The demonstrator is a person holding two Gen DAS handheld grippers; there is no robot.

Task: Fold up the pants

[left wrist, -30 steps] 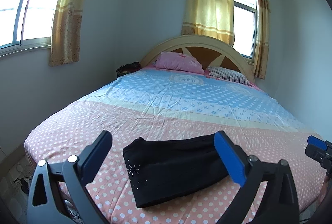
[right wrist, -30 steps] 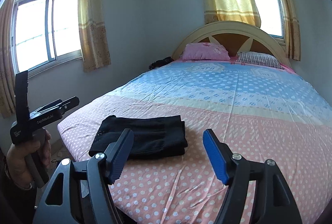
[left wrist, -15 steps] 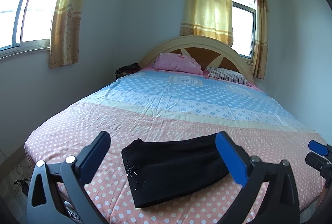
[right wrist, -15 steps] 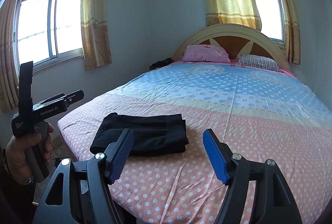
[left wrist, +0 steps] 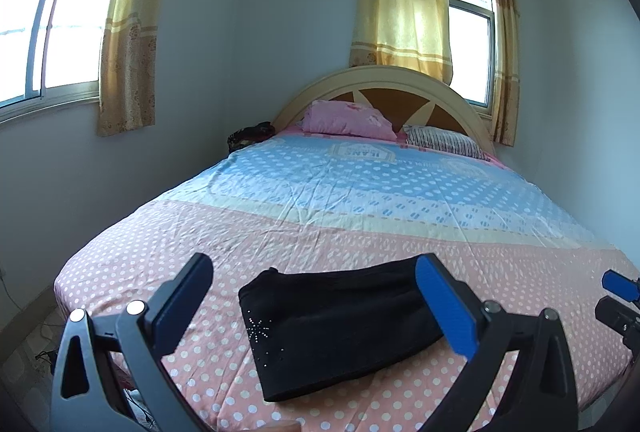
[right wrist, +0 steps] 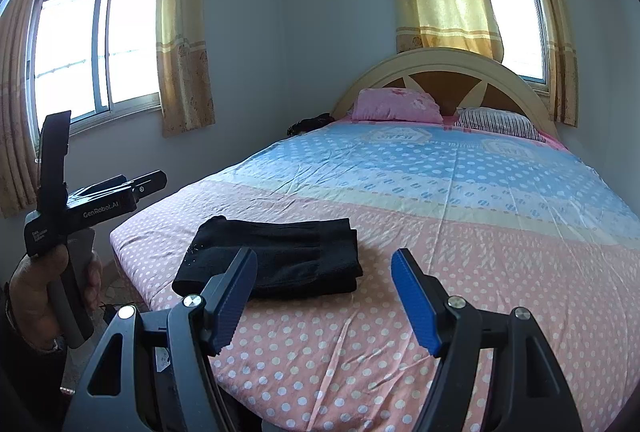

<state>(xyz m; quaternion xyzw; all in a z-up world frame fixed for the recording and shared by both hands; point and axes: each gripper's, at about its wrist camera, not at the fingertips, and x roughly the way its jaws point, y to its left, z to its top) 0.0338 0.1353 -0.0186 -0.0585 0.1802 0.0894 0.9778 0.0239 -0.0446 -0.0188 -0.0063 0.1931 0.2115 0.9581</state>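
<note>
Daylight only: two windows, one left of the bed (left wrist: 360, 216) and one behind its headboard, both blown out white, curtains (left wrist: 402, 4) glowing, soft shadows, pants (left wrist: 340, 320) a detail-less black, heavy fisheye bending and dark corner vignette, focus sharp, no motion blur.

A wide bed (left wrist: 360, 232) fills the room, its sheet pink with white dots at the near end and blue toward 12 o'clock. At its head stands an arched headboard (left wrist: 384, 80) with a brown fan-shaped panel. A pink pillow (left wrist: 348, 118) lies beside a striped pillow (left wrist: 444, 140) at its 3 o'clock. A dark bundle (left wrist: 250, 134) sits at the bed's 10 o'clock corner. Yellow curtains (left wrist: 404, 0) hang at both windows (right wrist: 92, 48).
</note>
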